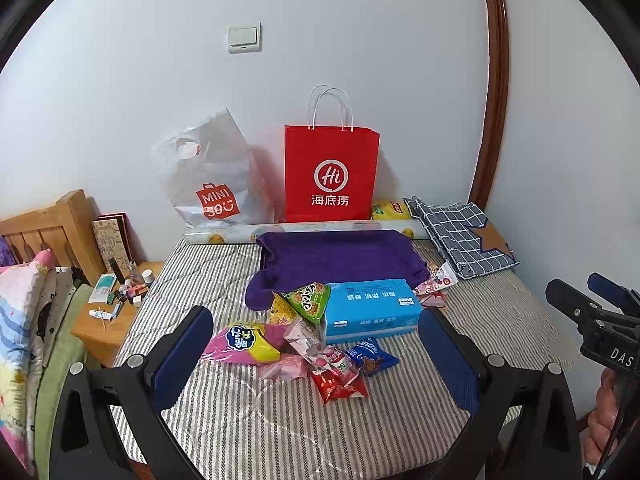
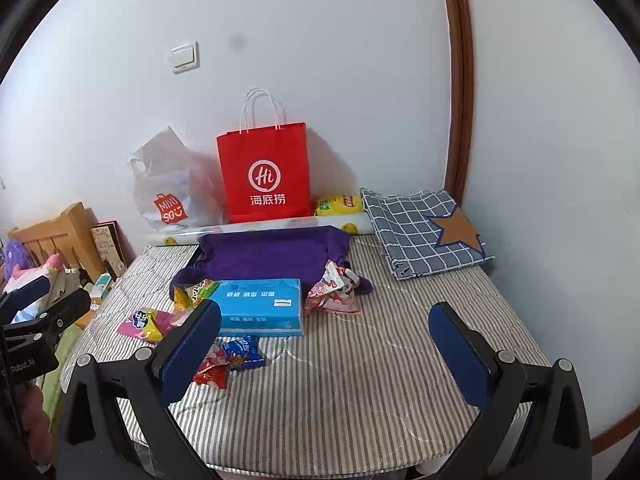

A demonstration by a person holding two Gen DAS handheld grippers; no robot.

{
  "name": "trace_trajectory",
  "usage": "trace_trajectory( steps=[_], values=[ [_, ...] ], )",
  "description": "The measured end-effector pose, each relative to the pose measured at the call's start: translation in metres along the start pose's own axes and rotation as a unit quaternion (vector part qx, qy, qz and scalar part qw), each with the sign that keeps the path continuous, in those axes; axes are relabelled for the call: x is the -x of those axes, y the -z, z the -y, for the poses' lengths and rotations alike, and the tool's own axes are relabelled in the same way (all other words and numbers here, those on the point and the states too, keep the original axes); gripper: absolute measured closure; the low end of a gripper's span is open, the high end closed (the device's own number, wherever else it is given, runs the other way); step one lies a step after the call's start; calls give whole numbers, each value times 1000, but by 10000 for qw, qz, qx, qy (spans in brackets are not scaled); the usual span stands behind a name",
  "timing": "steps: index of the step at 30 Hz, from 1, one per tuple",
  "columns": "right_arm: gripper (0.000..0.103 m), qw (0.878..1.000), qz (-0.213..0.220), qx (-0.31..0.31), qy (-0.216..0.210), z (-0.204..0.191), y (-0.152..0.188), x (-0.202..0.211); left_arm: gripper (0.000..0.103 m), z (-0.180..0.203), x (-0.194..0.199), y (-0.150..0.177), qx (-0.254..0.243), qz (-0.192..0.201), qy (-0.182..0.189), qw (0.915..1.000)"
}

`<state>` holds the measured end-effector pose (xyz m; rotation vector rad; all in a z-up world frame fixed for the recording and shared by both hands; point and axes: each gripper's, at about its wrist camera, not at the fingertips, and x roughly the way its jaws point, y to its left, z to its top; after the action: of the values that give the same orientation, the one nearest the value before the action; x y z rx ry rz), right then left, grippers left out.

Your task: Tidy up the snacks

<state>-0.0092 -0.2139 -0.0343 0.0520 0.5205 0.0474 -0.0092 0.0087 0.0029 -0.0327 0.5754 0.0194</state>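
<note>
Several snack packets lie in a heap on the striped mattress (image 1: 280,420): a pink-yellow bag (image 1: 244,342), a green bag (image 1: 308,300), a red packet (image 1: 340,384) and a blue packet (image 1: 372,356). A pink packet (image 2: 336,288) lies right of the blue tissue box (image 1: 370,308) (image 2: 260,306). A red paper bag (image 1: 331,172) (image 2: 266,172) stands upright at the wall. My left gripper (image 1: 316,356) is open, hovering just before the heap. My right gripper (image 2: 324,350) is open over bare mattress, right of the heap.
A purple cloth (image 1: 340,260) lies behind the tissue box. A white plastic bag (image 1: 208,176) leans by the red one. A checked folded cloth (image 1: 464,236) sits at the far right. A nightstand (image 1: 112,320) with small bottles stands left, beside a wooden headboard (image 1: 48,228).
</note>
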Motion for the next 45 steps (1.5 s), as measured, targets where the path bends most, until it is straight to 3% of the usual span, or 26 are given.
trace_trajectory(
  steps=[45],
  values=[
    [1,9998,41,-16,-179,-9,5,1,0,-8,2,3,25,79,-26,10000]
  ],
)
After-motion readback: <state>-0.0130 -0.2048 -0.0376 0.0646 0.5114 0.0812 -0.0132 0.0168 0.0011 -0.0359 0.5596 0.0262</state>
